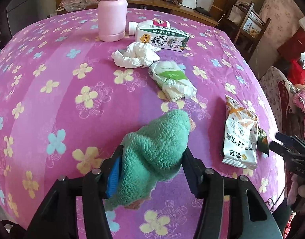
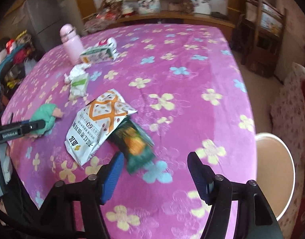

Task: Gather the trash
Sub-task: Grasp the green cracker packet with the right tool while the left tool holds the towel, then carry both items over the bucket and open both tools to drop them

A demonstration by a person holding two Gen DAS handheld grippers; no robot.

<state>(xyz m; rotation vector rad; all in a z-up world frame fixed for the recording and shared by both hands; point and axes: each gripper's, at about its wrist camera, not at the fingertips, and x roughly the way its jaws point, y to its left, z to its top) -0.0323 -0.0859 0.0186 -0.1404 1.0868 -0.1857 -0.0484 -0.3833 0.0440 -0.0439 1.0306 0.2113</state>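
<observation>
A white snack wrapper (image 2: 96, 125) lies on the pink flowered tablecloth (image 2: 182, 91), overlapping a dark green wrapper (image 2: 135, 145) just ahead of the right gripper (image 2: 155, 169), whose jaws are spread wide. A green cloth (image 1: 156, 149) is clamped in the left gripper (image 1: 150, 171). Farther off, crumpled tissue (image 1: 136, 54), a tissue pack (image 1: 172, 79), a milk carton (image 1: 162, 37) and a pink bottle (image 1: 112, 12) are seen.

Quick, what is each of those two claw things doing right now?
Left gripper: jaws shut on the green cloth.
Right gripper: jaws open, holding nothing, just short of the dark green wrapper.
</observation>
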